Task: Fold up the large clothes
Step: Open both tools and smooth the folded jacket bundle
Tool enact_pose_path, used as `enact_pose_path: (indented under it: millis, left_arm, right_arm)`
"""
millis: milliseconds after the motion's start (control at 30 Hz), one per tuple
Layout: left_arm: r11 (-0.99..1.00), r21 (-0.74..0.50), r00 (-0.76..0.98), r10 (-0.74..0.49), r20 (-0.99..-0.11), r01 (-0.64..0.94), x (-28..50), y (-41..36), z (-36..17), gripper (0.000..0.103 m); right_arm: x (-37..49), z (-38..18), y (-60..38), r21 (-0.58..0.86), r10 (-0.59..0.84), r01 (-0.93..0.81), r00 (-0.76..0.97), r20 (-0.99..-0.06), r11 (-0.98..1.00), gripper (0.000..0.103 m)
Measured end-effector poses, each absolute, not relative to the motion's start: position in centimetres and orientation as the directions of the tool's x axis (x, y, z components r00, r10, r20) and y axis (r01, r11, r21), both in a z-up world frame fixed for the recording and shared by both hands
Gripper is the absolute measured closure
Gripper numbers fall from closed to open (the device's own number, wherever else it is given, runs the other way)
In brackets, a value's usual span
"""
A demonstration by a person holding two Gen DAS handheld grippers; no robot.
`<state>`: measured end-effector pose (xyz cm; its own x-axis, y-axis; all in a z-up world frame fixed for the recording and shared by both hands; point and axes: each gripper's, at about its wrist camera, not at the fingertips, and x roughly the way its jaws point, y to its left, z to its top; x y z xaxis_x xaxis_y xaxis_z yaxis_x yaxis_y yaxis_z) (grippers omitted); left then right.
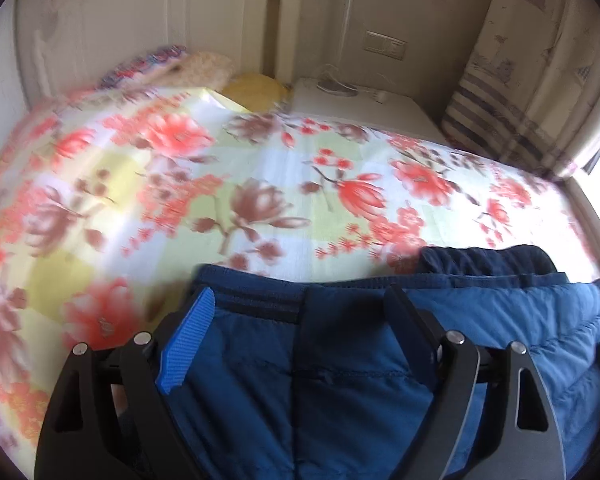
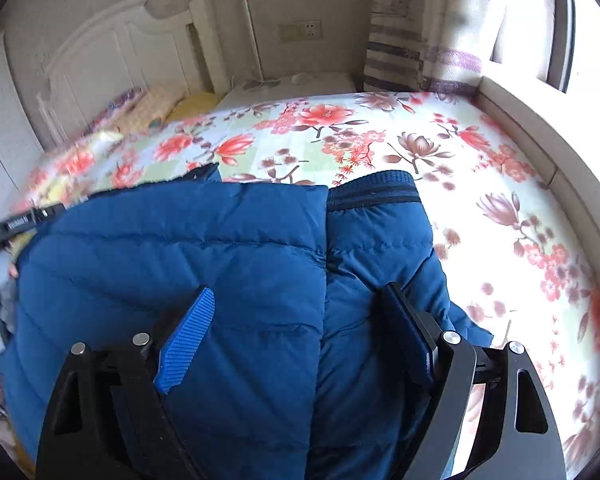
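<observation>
A blue quilted jacket lies folded on the floral bedsheet, its ribbed cuff just ahead of my left gripper. That gripper hovers over the jacket, open, with nothing pinched between its pads. In the right wrist view the jacket shows one folded panel beside a sleeve ending in a dark ribbed cuff. My right gripper is above the seam between panel and sleeve, jaws wide and open, the fabric lying loose under them. Part of the other black tool shows at the left edge.
The bed runs back to a white headboard with pillows. A white nightstand stands behind it, a striped curtain at the right. A pale window ledge borders the bed's right side.
</observation>
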<state>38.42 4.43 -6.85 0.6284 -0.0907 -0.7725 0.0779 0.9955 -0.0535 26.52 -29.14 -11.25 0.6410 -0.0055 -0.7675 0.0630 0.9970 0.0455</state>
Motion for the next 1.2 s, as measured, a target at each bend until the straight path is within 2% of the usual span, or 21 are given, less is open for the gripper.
enact_pose_path:
  millis: [67,100,133,233,300,367,400,433,600,700,800,933,1000,1067,1133,1200]
  left_arm:
    - [0.999,0.016,0.672,-0.009,-0.741,0.032,37.0,4.0,-5.5,0.016]
    - [0.999,0.020,0.694,-0.012,-0.720,0.038,35.7,3.6,-4.6,0.016]
    - [0.998,0.004,0.711,-0.045,-0.702,0.066,34.4,3.1,-3.8,0.016]
    - [0.978,0.026,0.750,-0.142,-0.646,0.208,29.3,-0.8,-1.8,0.002]
    - [0.951,0.079,0.738,-0.178,-0.651,0.299,27.0,-4.2,-2.3,0.002]
    - [0.913,0.197,0.687,-0.113,-0.718,0.356,26.1,-8.2,-5.8,0.002]
    - [0.899,0.268,0.715,-0.067,-0.696,0.345,25.6,-9.4,-7.4,0.002]
    - [0.903,0.280,0.738,-0.059,-0.672,0.327,25.3,-9.5,-7.5,0.002]
    - [0.930,0.148,0.685,-0.134,-0.716,0.336,26.4,-7.4,-7.7,0.002]
    - [0.940,0.122,0.683,-0.138,-0.718,0.319,26.3,-6.5,-7.6,0.002]
    - [0.963,0.089,0.710,-0.123,-0.693,0.255,25.2,-3.6,-6.1,0.002]
    - [0.998,0.041,0.702,-0.007,-0.713,0.052,25.9,4.6,-6.1,0.002]
    - [0.997,-0.046,0.673,-0.075,-0.736,0.061,26.2,7.6,-7.3,0.002]
    - [0.997,-0.038,0.677,-0.071,-0.733,0.064,26.2,7.6,-7.3,0.002]
    - [0.997,0.038,0.687,-0.014,-0.726,0.060,26.1,6.5,-7.3,0.002]
    - [0.997,0.057,0.691,0.001,-0.723,0.059,26.2,6.4,-7.4,0.002]
  right_arm:
    - [26.8,-11.2,-28.0,-0.025,-0.049,0.047,0.641,-0.766,0.999,0.023]
    - [26.8,-11.2,-27.8,-0.036,-0.057,0.047,0.643,-0.764,0.998,0.023]
    - [26.9,-11.2,-27.6,-0.042,-0.062,0.047,0.643,-0.764,0.998,0.023]
    - [26.9,-11.4,-27.5,-0.041,-0.062,0.048,0.640,-0.766,0.998,0.023]
    - [26.8,-11.4,-27.2,-0.052,-0.072,0.049,0.641,-0.764,0.997,0.023]
    - [26.6,-11.3,-27.1,-0.058,-0.077,0.050,0.645,-0.760,0.997,0.023]
    - [26.5,-11.3,-27.1,-0.050,-0.069,0.048,0.649,-0.757,0.998,0.023]
    - [26.4,-11.3,-27.2,-0.046,-0.067,0.049,0.651,-0.756,0.998,0.023]
    - [26.3,-11.2,-27.5,-0.029,-0.053,0.048,0.650,-0.758,0.998,0.023]
    - [26.2,-11.1,-27.7,-0.016,-0.044,0.048,0.652,-0.757,0.999,0.022]
    - [26.1,-11.1,-28.0,0.000,-0.031,0.047,0.656,-0.754,0.999,0.022]
    - [26.2,-11.2,-28.0,0.002,-0.029,0.047,0.650,-0.759,0.999,0.022]
    - [26.2,-11.2,-27.8,-0.009,-0.037,0.047,0.651,-0.758,0.999,0.022]
    - [26.2,-11.1,-27.5,-0.027,-0.051,0.048,0.652,-0.756,0.998,0.022]
    - [25.7,-10.5,-27.0,-0.057,-0.073,0.045,0.661,-0.747,0.997,0.022]
    - [23.7,-8.8,-25.6,-0.083,-0.073,0.021,0.714,-0.696,0.996,0.020]
